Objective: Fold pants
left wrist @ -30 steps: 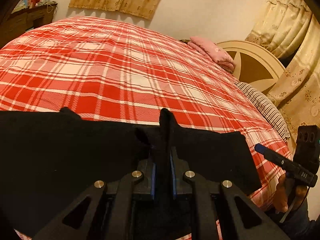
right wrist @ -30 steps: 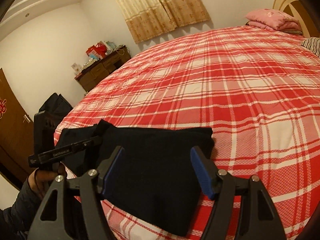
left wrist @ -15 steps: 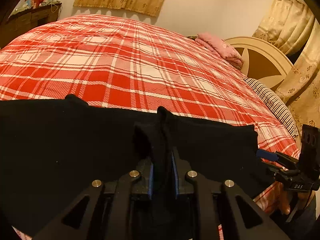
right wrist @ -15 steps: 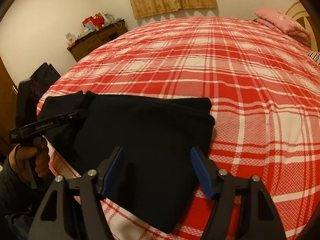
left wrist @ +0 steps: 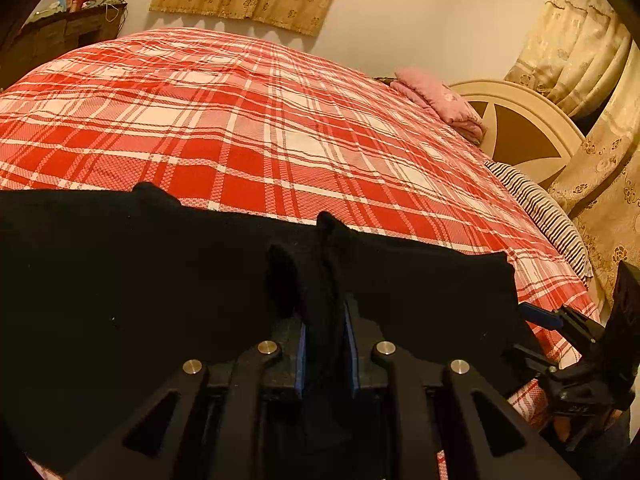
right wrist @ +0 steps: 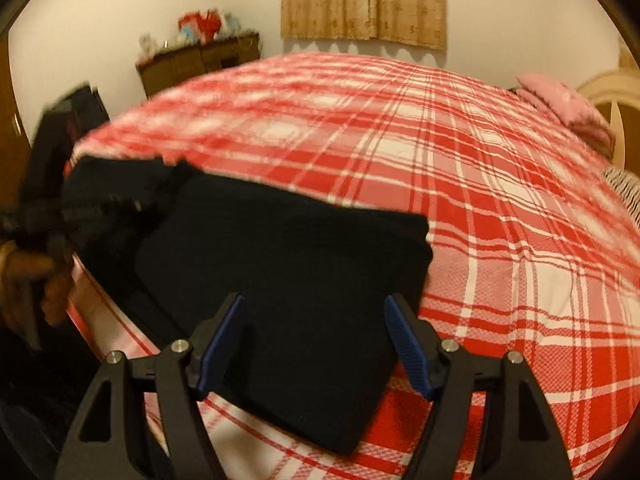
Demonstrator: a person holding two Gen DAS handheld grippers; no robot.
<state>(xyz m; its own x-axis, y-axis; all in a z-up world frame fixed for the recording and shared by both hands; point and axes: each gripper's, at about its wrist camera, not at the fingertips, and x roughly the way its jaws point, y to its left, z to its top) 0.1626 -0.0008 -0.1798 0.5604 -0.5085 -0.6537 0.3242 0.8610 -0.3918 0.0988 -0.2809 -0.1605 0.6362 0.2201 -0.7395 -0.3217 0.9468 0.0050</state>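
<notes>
Red-plaid bed carries black knit pants, folded near its edge. My left gripper stays clamped on a pinch; right gripper, fingers apart, has closed in over the corner, ready to grab.

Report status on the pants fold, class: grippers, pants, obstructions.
Left gripper shut on pants. Right gripper open over them. Pants lie folded at bed edge. Nothing in the way.
</notes>
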